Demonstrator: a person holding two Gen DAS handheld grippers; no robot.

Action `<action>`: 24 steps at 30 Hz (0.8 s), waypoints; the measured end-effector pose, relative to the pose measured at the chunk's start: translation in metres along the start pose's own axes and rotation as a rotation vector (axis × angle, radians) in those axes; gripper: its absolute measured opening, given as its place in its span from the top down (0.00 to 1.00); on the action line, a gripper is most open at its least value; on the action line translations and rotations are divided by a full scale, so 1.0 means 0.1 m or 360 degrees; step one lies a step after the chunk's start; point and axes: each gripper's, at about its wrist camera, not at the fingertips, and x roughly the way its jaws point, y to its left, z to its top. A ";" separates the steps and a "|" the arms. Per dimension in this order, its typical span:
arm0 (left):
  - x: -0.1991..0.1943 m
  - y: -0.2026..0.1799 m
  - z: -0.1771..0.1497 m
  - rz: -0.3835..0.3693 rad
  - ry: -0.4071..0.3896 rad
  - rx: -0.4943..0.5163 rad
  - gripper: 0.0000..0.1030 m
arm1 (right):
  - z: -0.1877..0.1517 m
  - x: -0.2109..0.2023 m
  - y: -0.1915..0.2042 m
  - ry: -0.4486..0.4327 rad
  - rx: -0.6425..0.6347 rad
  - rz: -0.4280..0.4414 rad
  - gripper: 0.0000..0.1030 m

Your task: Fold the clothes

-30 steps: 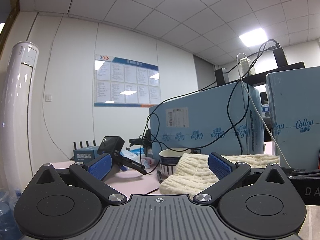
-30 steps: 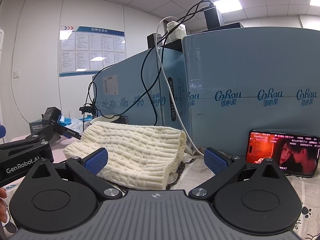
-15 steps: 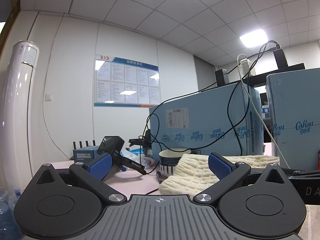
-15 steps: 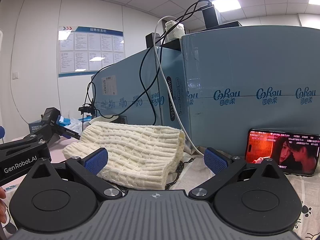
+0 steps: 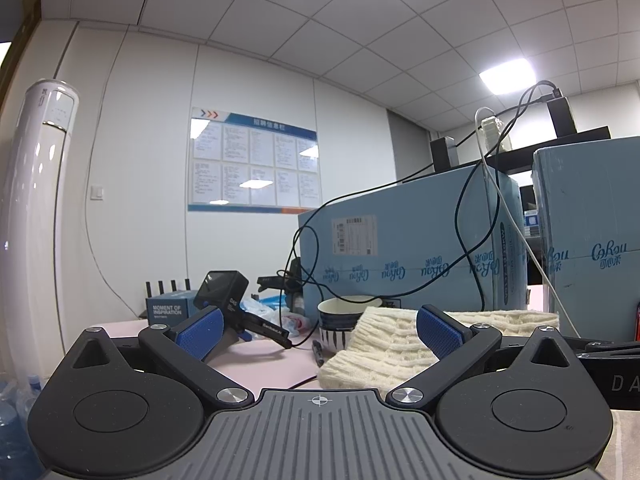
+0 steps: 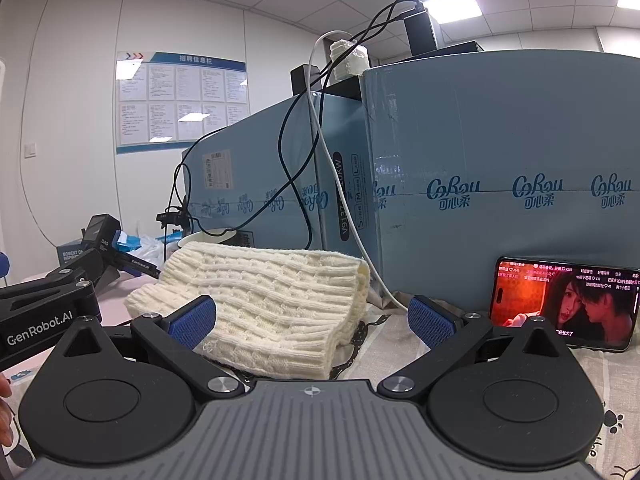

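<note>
Right wrist view: I saw the right tongs [image 6: 311, 319] spread wide, gripping nothing. The folded cream sweater [image 6: 264, 300] lay on the desk [image 6: 384, 322] just ahead, in front of the blue boxes [image 6: 500, 184], phone [image 6: 564, 302] to its right. Left tongs [image 5: 318, 330] were likewise released, sweater [image 5: 384, 344] ahead-right beside a bowl [image 5: 340, 316].

Table [image 6: 384, 320] with patterned cloth: folded cream knit sweater [image 6: 272, 304] mid-table, phone [image 6: 564, 308] propped at blue boxes [image 6: 500, 208] along back edge, bowl [image 5: 344, 318] behind sweater.
</note>
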 end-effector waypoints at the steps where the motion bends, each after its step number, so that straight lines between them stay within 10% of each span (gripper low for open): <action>1: 0.00 0.00 0.00 0.0000 0.0001 -0.0001 0.00 | 0.00 0.00 0.00 0.0000 0.0000 0.0000 0.00; 24: 0.02 0.02 0.00 -0.0012 0.0010 -0.0013 0.00 | 0.00 0.00 -0.01 0.0007 0.0004 -0.0002 0.00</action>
